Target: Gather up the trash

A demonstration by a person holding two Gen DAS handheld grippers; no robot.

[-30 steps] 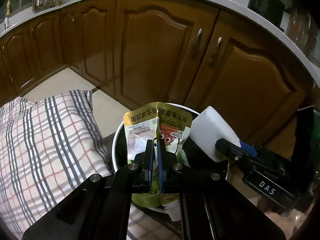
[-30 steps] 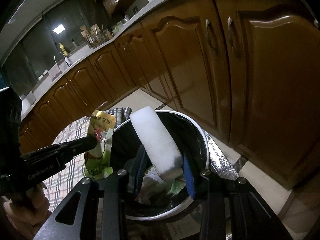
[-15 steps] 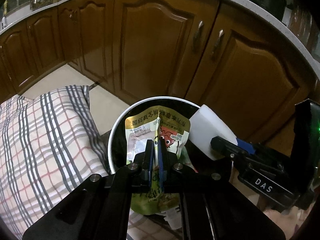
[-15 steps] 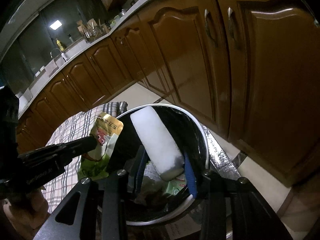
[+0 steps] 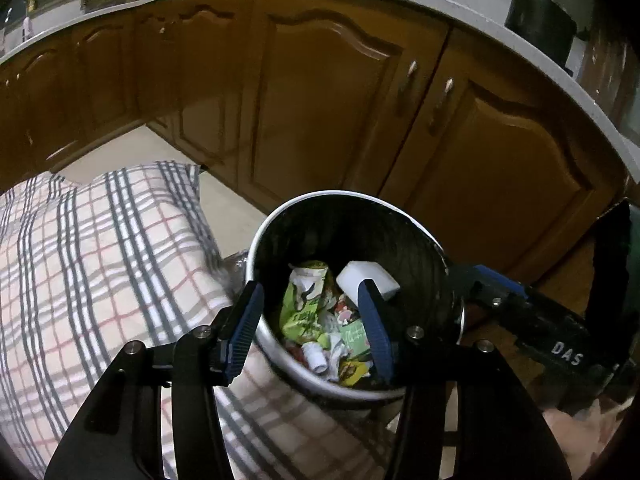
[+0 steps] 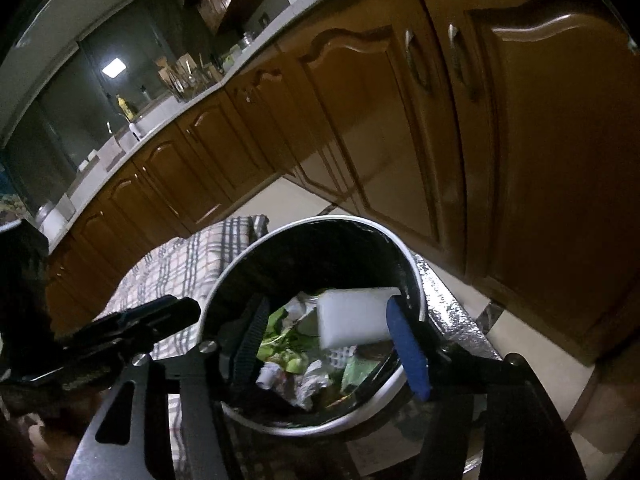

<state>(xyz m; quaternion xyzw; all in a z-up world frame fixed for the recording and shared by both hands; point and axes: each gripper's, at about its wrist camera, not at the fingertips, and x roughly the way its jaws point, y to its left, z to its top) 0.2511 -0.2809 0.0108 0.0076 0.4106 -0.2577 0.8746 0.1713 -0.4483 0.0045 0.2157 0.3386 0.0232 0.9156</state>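
Release over the bin — both claws have just been opening, nothing left between the pads.

Left claw (image 5: 310, 330) gapes at lower centre, its green snack packet (image 5: 306, 300) dropped into the bin (image 5: 340, 196); the right claw (image 6: 332, 332) is parted too, the white foam block (image 6: 352, 316) falling among crumpled wrappers. Next, I judge: withdraw and seek more trash.

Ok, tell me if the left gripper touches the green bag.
Apart. Left wrist view: the left gripper has just been opening, nothing between its jaws; the green bag lies below in the bin.
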